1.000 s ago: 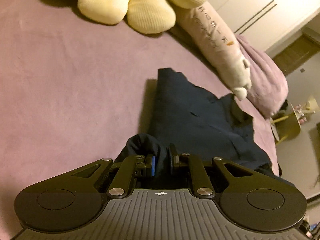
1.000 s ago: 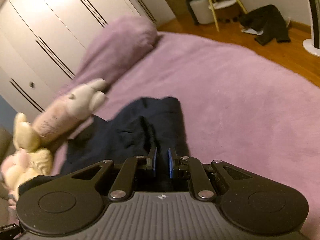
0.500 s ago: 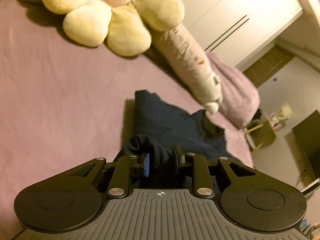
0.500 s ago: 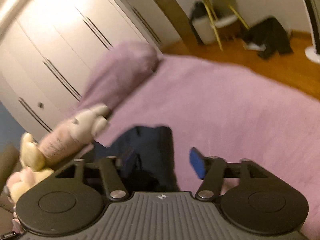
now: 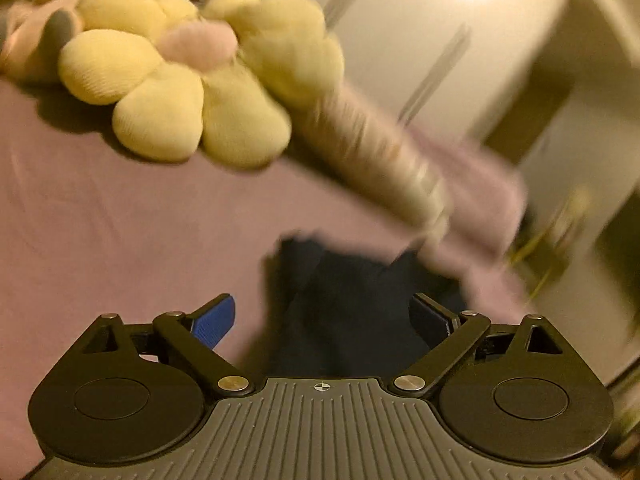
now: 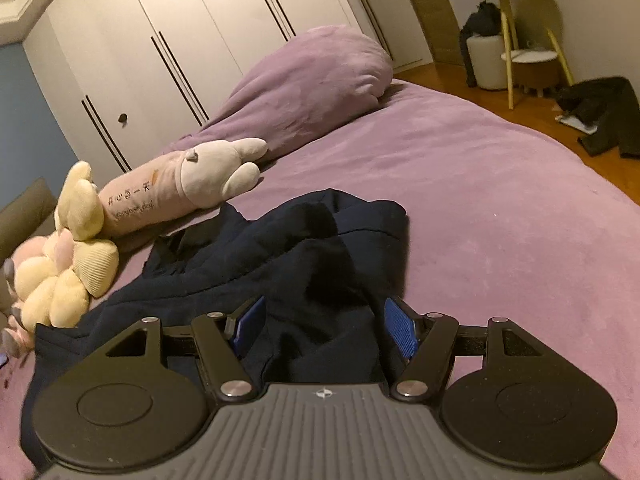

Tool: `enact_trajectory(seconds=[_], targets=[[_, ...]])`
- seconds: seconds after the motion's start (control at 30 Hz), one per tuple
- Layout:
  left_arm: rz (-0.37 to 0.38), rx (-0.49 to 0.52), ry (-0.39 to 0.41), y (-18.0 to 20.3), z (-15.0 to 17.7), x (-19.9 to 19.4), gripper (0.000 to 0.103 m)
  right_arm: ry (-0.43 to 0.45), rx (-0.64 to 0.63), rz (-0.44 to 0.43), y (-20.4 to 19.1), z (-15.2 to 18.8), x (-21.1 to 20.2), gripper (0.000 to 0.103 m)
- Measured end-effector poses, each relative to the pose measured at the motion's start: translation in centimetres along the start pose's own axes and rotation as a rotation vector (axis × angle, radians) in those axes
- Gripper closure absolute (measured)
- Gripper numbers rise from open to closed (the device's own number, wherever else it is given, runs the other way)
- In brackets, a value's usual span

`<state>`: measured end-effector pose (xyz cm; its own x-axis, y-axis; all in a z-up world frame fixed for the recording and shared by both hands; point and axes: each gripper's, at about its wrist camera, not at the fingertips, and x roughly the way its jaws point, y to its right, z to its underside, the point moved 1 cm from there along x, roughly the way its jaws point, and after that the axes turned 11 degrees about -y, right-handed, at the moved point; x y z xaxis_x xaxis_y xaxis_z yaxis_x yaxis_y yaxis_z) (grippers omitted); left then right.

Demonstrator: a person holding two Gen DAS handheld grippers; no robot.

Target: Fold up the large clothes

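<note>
A dark navy garment [image 6: 288,256] lies bunched and partly folded on the purple bed [image 6: 500,208]. My right gripper [image 6: 325,326] is open, its blue pads apart just above the near end of the garment, holding nothing. In the blurred left wrist view the same garment [image 5: 352,304] lies ahead on the bed [image 5: 120,232]. My left gripper [image 5: 324,320] is open wide and empty, its jaws straddling the garment's near end from above.
A yellow flower plush [image 5: 180,80] and a long pink plush [image 6: 176,188] lie at the head of the bed. A purple pillow [image 6: 316,80] sits beyond. White wardrobes [image 6: 180,32] line the wall. A stool [image 6: 528,48] and dark clothes [image 6: 600,116] are on the wooden floor.
Both grippers were shut on the garment a second ago. The right one opened first, then the left. Both have let the cloth go and lifted back; the garment has settled on the bed.
</note>
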<state>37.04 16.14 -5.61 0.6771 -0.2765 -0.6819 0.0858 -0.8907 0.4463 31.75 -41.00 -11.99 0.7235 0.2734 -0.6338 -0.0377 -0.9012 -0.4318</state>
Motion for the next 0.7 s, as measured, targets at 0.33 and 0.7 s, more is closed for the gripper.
enact_trajectory(seconds=[0.33,0.7], targets=[[-0.145,0.148,-0.092,3.3,1.3,5.1,0.052,-0.018,-0.096,0.084,-2.0,-0.3,1.3,0.078],[-0.022,0.171,0.045,5.7,0.2,-1.8,0.089,0.145,-0.195,0.167,-5.0,0.2,-3.8,0.095]])
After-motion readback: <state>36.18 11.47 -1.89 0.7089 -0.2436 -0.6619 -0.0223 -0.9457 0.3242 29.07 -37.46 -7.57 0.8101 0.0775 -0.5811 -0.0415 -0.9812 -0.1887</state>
